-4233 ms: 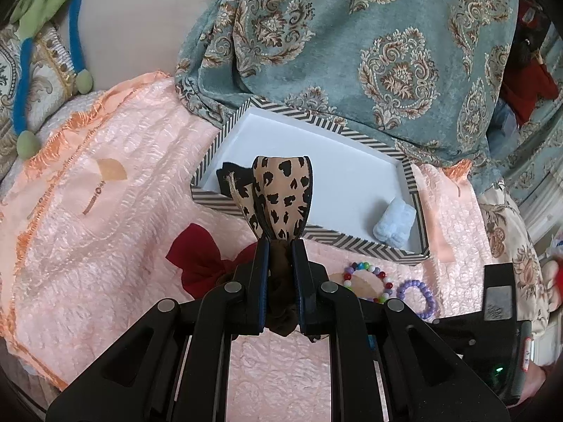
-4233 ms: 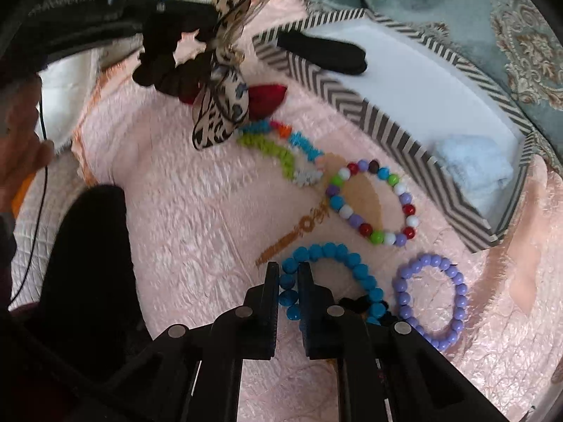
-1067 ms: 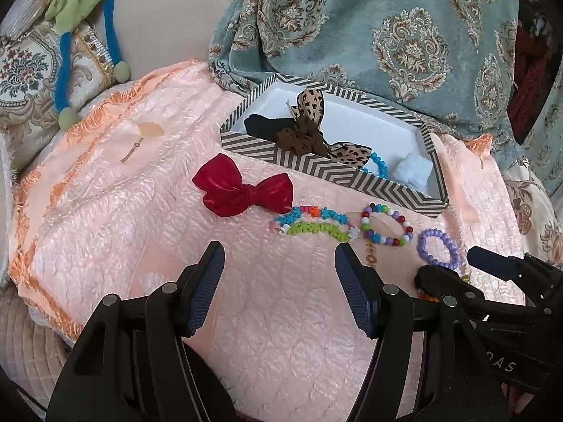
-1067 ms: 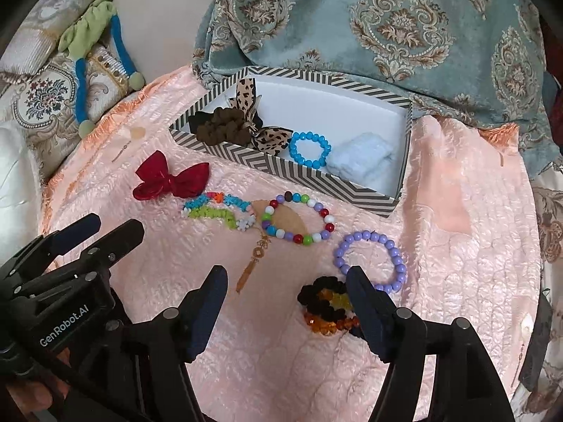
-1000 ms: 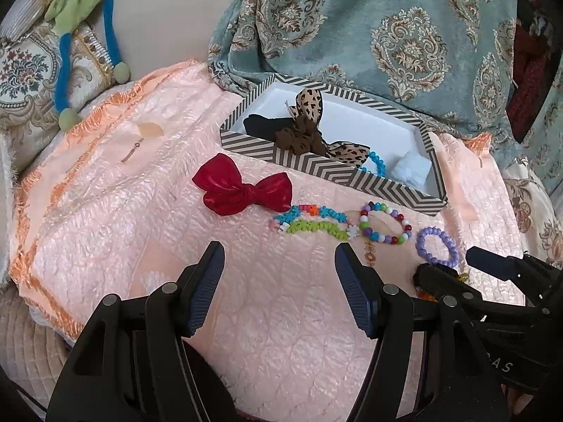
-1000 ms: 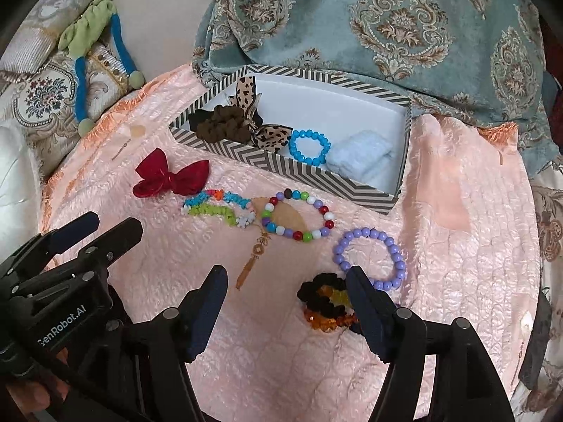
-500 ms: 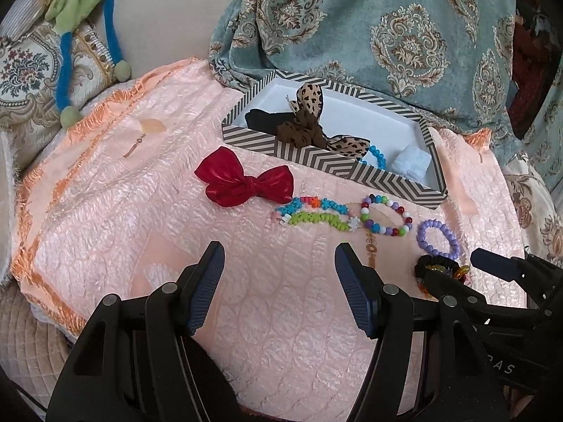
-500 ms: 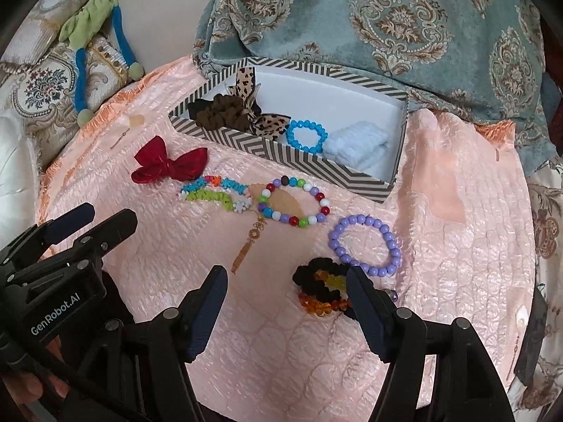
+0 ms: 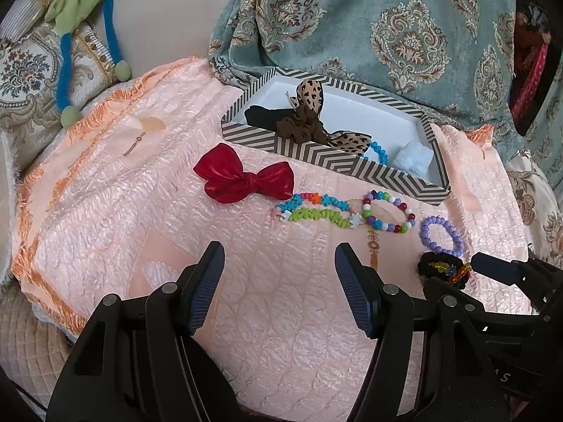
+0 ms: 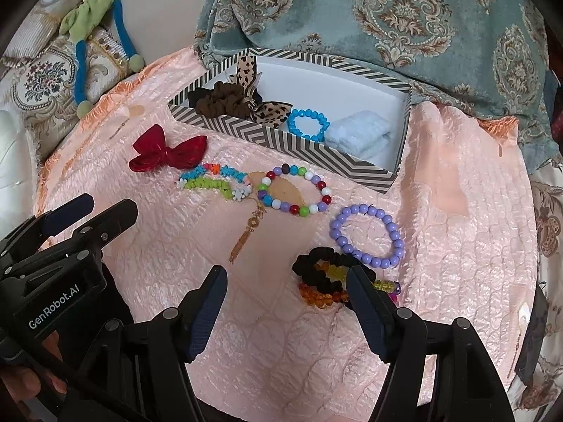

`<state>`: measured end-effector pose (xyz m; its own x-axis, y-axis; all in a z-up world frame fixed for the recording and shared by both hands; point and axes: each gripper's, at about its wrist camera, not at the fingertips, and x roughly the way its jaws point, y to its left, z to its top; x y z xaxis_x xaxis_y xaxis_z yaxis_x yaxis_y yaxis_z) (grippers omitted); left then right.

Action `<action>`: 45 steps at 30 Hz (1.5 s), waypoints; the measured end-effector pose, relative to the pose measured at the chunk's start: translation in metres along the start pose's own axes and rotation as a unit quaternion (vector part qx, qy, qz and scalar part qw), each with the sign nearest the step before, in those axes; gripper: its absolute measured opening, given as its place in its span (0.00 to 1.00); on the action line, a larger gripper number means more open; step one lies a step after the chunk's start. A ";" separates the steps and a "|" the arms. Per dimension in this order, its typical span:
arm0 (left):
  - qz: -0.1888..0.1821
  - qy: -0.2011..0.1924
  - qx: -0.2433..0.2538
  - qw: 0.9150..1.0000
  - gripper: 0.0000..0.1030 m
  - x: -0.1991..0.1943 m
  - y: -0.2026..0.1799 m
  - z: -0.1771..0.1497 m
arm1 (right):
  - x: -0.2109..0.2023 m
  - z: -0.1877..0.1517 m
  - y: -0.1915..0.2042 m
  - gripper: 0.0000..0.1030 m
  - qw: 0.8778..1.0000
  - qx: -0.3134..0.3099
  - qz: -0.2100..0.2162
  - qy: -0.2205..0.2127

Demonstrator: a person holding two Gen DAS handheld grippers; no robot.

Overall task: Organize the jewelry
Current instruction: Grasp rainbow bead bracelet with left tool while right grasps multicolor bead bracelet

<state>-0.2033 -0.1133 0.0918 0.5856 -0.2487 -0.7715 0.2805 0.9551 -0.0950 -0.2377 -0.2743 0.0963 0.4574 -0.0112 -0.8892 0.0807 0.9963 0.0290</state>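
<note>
A striped box on the pink quilt holds a leopard bow with a brown scrunchie, a blue bead bracelet and a pale blue cloth. In front of it lie a red bow, a turquoise and green bracelet, a multicolour bead bracelet, a purple bracelet and a black scrunchie with amber beads. My left gripper is open and empty over bare quilt. My right gripper is open and empty, its right finger beside the black scrunchie.
A teal patterned blanket rises behind the box. An embroidered cushion with a green and blue plush toy sits at the far left. A gold tassel charm lies on the quilt. The quilt's fringed edge drops off at the left.
The leopard bow and the blue bracelet, held earlier, now lie in the box. Both grippers have opened and drawn back; over the last second nothing moved.
</note>
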 end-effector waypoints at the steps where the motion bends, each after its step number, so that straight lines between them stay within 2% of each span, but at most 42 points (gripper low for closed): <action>1: 0.001 -0.001 0.000 1.000 0.64 0.000 0.000 0.000 | 0.000 0.000 0.000 0.66 1.000 0.000 0.001 0.001; 10: -0.004 0.010 -0.005 1.000 0.64 0.005 0.004 -0.003 | -0.002 -0.002 -0.006 0.66 1.000 0.009 0.007 0.000; 14: -0.021 0.025 -0.032 0.999 0.64 0.010 0.017 0.000 | -0.001 -0.002 -0.013 0.66 1.000 0.018 0.010 0.003; 19: -0.020 0.035 -0.060 0.997 0.64 0.018 0.036 0.005 | 0.002 0.001 -0.026 0.66 0.999 0.033 0.019 0.001; 23: -0.036 0.053 -0.088 0.994 0.63 0.027 0.049 0.009 | 0.006 0.010 -0.036 0.66 0.999 0.044 0.030 -0.009; 27: -0.050 0.063 -0.098 0.992 0.63 0.035 0.051 0.013 | 0.016 0.027 -0.036 0.66 0.998 0.029 0.042 -0.023; 29: -0.064 0.065 -0.102 0.991 0.63 0.040 0.048 0.018 | 0.025 0.038 -0.037 0.58 0.998 0.022 0.045 -0.026; 31: -0.059 0.063 -0.097 0.991 0.63 0.045 0.044 0.022 | 0.035 0.047 -0.038 0.49 0.998 0.017 0.052 -0.024; 37: -0.038 0.080 -0.082 0.993 0.63 0.078 0.036 0.036 | 0.066 0.062 -0.038 0.48 0.999 -0.013 0.028 -0.011; 43: -0.017 0.100 -0.062 0.993 0.64 0.112 0.026 0.045 | 0.092 0.063 -0.046 0.48 0.999 -0.015 0.031 0.002; 45: -0.014 0.095 -0.053 0.994 0.63 0.116 0.020 0.045 | 0.098 0.063 -0.045 0.39 0.999 -0.021 0.031 -0.003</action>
<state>-0.0952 -0.1301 0.0284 0.4221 -0.2502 -0.8714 0.2079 0.9623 -0.1756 -0.1408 -0.3258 0.0366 0.4651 0.0499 -0.8839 0.0148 0.9978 0.0642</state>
